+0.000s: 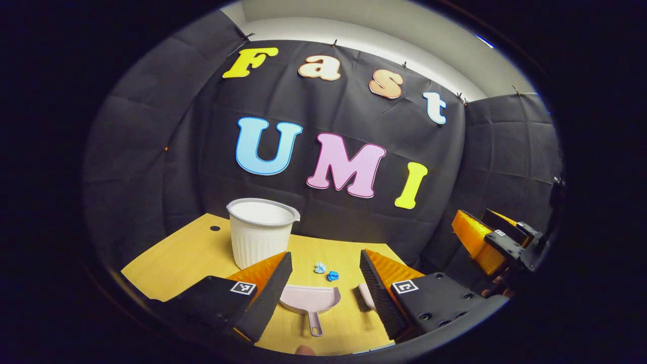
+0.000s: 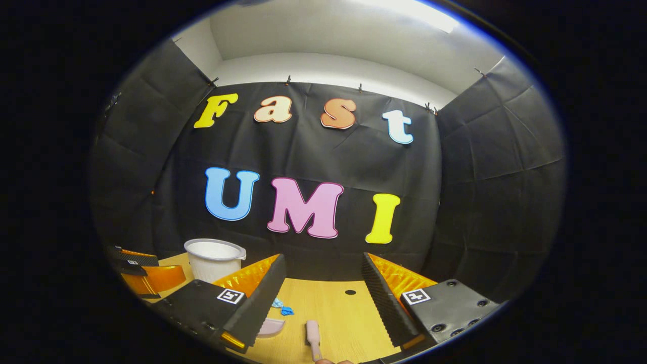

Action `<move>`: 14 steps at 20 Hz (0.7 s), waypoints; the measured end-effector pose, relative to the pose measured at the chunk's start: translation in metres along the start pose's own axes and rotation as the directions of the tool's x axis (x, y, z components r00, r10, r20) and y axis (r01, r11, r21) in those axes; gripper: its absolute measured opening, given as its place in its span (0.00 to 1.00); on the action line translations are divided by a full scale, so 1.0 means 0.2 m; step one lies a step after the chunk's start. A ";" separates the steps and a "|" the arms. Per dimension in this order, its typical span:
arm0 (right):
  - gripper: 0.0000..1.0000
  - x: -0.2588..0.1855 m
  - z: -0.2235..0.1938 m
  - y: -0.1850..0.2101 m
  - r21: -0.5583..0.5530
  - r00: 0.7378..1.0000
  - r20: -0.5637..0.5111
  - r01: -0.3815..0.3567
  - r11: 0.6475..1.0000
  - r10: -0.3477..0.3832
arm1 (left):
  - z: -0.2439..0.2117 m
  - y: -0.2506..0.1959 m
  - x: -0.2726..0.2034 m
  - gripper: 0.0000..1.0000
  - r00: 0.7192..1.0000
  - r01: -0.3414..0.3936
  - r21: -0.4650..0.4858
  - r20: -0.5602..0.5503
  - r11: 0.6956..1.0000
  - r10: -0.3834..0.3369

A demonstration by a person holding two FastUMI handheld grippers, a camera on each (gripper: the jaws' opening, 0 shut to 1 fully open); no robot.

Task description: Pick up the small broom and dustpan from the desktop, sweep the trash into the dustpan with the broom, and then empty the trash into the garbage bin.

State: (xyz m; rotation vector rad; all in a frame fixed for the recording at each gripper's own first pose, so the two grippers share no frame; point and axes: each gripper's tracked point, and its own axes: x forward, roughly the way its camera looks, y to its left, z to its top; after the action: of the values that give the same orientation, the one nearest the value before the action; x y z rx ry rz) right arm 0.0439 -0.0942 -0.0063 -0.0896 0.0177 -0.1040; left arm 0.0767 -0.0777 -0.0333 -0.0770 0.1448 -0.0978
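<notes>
A pink dustpan (image 1: 309, 299) lies on the wooden desktop (image 1: 182, 253), handle toward me, below and between the fingers of my left gripper (image 1: 326, 255), which is open and empty. Two small crumpled bits of trash (image 1: 326, 272), pale blue and blue, lie just beyond the dustpan. The pink broom (image 1: 365, 296) is partly hidden behind the left gripper's right finger. In the right gripper view the broom (image 2: 313, 336) lies low between the fingers of my right gripper (image 2: 322, 258), also open and empty. The dustpan (image 2: 270, 327) peeks out by its left finger, near the trash (image 2: 283, 307).
A white ribbed garbage bin (image 1: 260, 230) stands at the back left of the desk, also seen as the bin (image 2: 215, 258). The right gripper (image 1: 498, 240) hovers off the desk's right side; the left gripper (image 2: 146, 270) is at far left. A small hole (image 2: 350, 292) marks the desktop.
</notes>
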 end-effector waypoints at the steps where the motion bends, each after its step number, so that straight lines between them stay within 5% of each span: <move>1: 0.98 0.04 -0.01 -0.01 0.003 1.000 -0.004 -0.005 1.000 0.005 | 0.00 0.00 0.04 0.80 1.000 -0.011 0.007 -0.005 1.000 0.011; 11: 0.97 0.43 -0.18 -0.14 0.028 0.999 -0.031 -0.021 0.999 0.022 | -0.12 -0.04 0.40 0.80 0.992 -0.083 0.026 -0.094 0.996 0.085; 14: 0.97 0.50 -0.21 -0.16 0.023 0.999 -0.025 -0.032 0.999 0.033 | -0.30 -0.02 0.50 0.80 0.975 -0.098 0.025 -0.199 0.995 0.101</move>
State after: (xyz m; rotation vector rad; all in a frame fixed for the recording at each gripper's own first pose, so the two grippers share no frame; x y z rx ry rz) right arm 0.1398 -0.1402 -0.0462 -0.0658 0.0437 -0.0727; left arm 0.1651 -0.0968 -0.1052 -0.0451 0.3484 -0.0066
